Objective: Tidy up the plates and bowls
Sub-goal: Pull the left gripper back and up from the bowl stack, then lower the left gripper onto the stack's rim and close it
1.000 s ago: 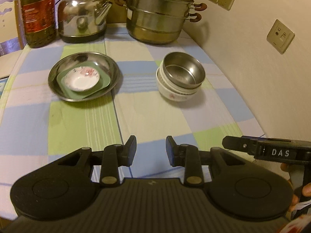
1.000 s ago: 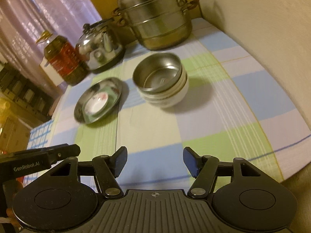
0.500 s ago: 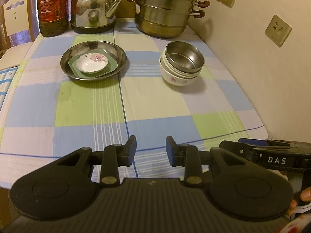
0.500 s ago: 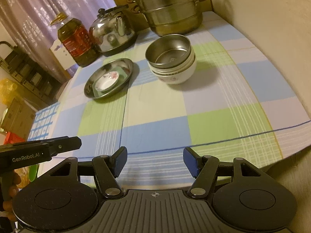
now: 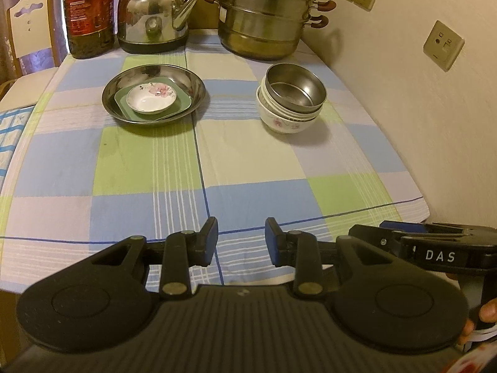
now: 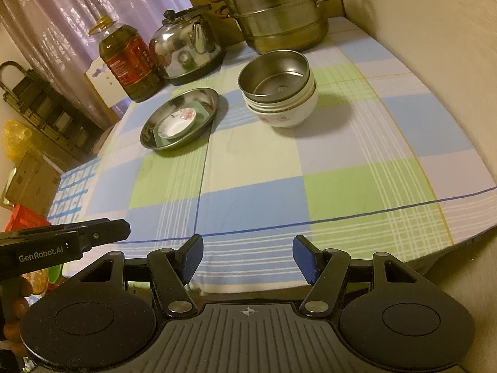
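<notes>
A steel plate (image 5: 192,80) (image 6: 205,99) sits far left on the checked tablecloth, holding a green square plate (image 5: 183,104) and a small white flowered dish (image 5: 152,98) (image 6: 177,122). To its right a steel bowl (image 5: 295,88) (image 6: 273,76) is nested in stacked white flowered bowls (image 5: 284,122) (image 6: 284,115). My left gripper (image 5: 240,241) is open and empty over the table's near edge. My right gripper (image 6: 247,256) is open and empty at the near edge, far from the dishes.
At the back stand an oil bottle (image 5: 88,12), a steel kettle (image 5: 153,18) and a stacked steamer pot (image 5: 264,18). A wall (image 5: 419,108) with sockets runs along the right side. A chair (image 5: 29,31) stands at the far left.
Both grippers have pulled back toward the near edge of the table, so the dishes look farther away. Both stay open and empty. The dishes have not moved.
</notes>
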Demonstrator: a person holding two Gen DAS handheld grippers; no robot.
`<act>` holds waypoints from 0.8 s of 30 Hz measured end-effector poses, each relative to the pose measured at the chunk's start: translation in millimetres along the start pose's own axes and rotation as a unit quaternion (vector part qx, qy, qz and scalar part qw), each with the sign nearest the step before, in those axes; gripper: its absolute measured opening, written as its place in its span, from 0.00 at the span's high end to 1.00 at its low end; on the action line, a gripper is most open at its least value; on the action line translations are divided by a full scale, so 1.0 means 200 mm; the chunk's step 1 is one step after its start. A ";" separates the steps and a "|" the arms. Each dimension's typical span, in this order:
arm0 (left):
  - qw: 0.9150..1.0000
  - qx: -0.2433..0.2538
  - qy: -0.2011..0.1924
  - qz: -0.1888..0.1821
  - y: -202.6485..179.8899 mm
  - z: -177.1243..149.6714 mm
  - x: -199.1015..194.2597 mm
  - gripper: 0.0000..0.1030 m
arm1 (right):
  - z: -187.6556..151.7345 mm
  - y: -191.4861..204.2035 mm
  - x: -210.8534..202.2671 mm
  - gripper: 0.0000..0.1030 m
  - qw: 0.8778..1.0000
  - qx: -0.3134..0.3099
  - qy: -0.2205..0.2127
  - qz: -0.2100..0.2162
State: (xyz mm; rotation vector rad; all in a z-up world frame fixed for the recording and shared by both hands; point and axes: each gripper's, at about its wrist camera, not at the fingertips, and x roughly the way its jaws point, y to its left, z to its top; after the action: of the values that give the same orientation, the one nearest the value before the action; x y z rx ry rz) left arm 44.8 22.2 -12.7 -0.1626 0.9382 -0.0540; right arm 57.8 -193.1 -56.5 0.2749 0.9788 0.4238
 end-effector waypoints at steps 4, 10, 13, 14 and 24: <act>1.000 0.001 0.005 -0.003 0.02 0.03 0.03 0.72 | 0.02 0.00 0.02 0.38 1.000 0.003 0.002 -0.005; 1.000 0.009 0.013 -0.009 0.06 0.10 0.10 0.72 | 0.07 0.01 0.09 0.38 1.000 0.009 0.008 -0.016; 1.000 0.017 0.014 -0.014 0.09 0.16 0.15 0.72 | 0.10 0.01 0.12 0.38 1.000 0.017 0.009 -0.022; 1.000 0.019 0.014 -0.017 0.10 0.18 0.17 0.72 | 0.11 0.01 0.14 0.38 0.999 0.020 0.010 -0.025; 0.997 0.052 0.017 -0.050 0.20 0.42 0.32 0.72 | 0.28 -0.04 0.23 0.38 0.994 0.083 -0.018 -0.073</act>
State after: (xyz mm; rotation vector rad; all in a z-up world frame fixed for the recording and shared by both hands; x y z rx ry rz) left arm 150.1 63.0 -21.9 -0.1135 0.9591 -0.1987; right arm 129.5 -181.7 -63.9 0.3570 0.9938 0.2038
